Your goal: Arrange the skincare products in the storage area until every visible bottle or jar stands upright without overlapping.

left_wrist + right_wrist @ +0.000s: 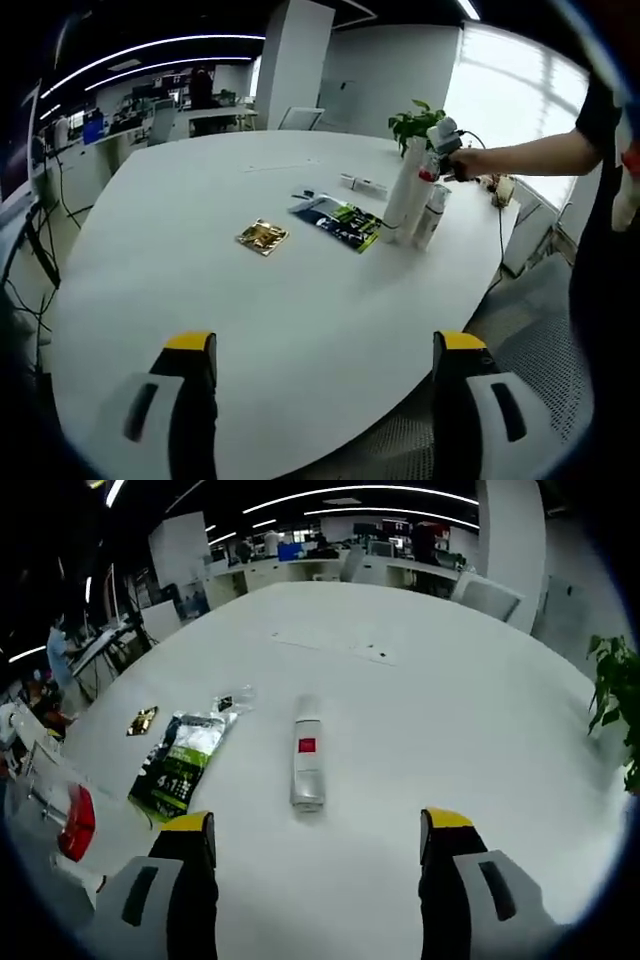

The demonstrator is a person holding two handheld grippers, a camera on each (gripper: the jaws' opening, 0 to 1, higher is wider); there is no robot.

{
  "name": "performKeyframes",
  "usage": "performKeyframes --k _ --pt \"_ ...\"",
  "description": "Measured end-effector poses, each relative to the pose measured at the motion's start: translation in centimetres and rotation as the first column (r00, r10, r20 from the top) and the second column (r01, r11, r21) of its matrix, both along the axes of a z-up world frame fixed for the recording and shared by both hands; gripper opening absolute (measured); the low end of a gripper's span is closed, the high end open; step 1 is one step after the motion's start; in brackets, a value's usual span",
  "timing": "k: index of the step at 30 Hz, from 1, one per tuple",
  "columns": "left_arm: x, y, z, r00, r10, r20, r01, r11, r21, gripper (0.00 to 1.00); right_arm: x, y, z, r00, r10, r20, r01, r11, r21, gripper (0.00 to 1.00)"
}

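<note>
Silver tube with red label (307,752) lying flat on white worktop (450,710) ahead of wide-open right hand-held gripper (318,842), green sachet (182,762) reading "4:1", left hand-held gripper (325,362) wide, empty

On the table (200,270), 3 bottles (412,205) stand right of a flat packet (340,220).

Each tool has two black jaws capped yellow at the tips, set on pale grey bodies with a dark slot: left tool (325,350), right tool (316,825). At three o'clock in the left gripper view, the person wears a black short sleeve (602,110).
</note>
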State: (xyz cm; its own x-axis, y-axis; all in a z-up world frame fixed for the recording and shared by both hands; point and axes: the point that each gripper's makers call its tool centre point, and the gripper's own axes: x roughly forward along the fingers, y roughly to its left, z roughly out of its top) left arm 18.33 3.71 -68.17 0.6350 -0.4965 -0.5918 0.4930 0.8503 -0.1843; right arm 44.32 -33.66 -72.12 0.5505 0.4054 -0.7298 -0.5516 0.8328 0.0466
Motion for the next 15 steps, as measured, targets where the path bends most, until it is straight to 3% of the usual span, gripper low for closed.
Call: performKeyframes --k 15 --pt "0.0 0.4 -0.3 1.000 0.025 -0.014 -0.025 1.000 -0.008 0.82 2.7 3.1 -1.6 0.996 0.068 -0.055 -0.071 0.996 -0.056 0.68"
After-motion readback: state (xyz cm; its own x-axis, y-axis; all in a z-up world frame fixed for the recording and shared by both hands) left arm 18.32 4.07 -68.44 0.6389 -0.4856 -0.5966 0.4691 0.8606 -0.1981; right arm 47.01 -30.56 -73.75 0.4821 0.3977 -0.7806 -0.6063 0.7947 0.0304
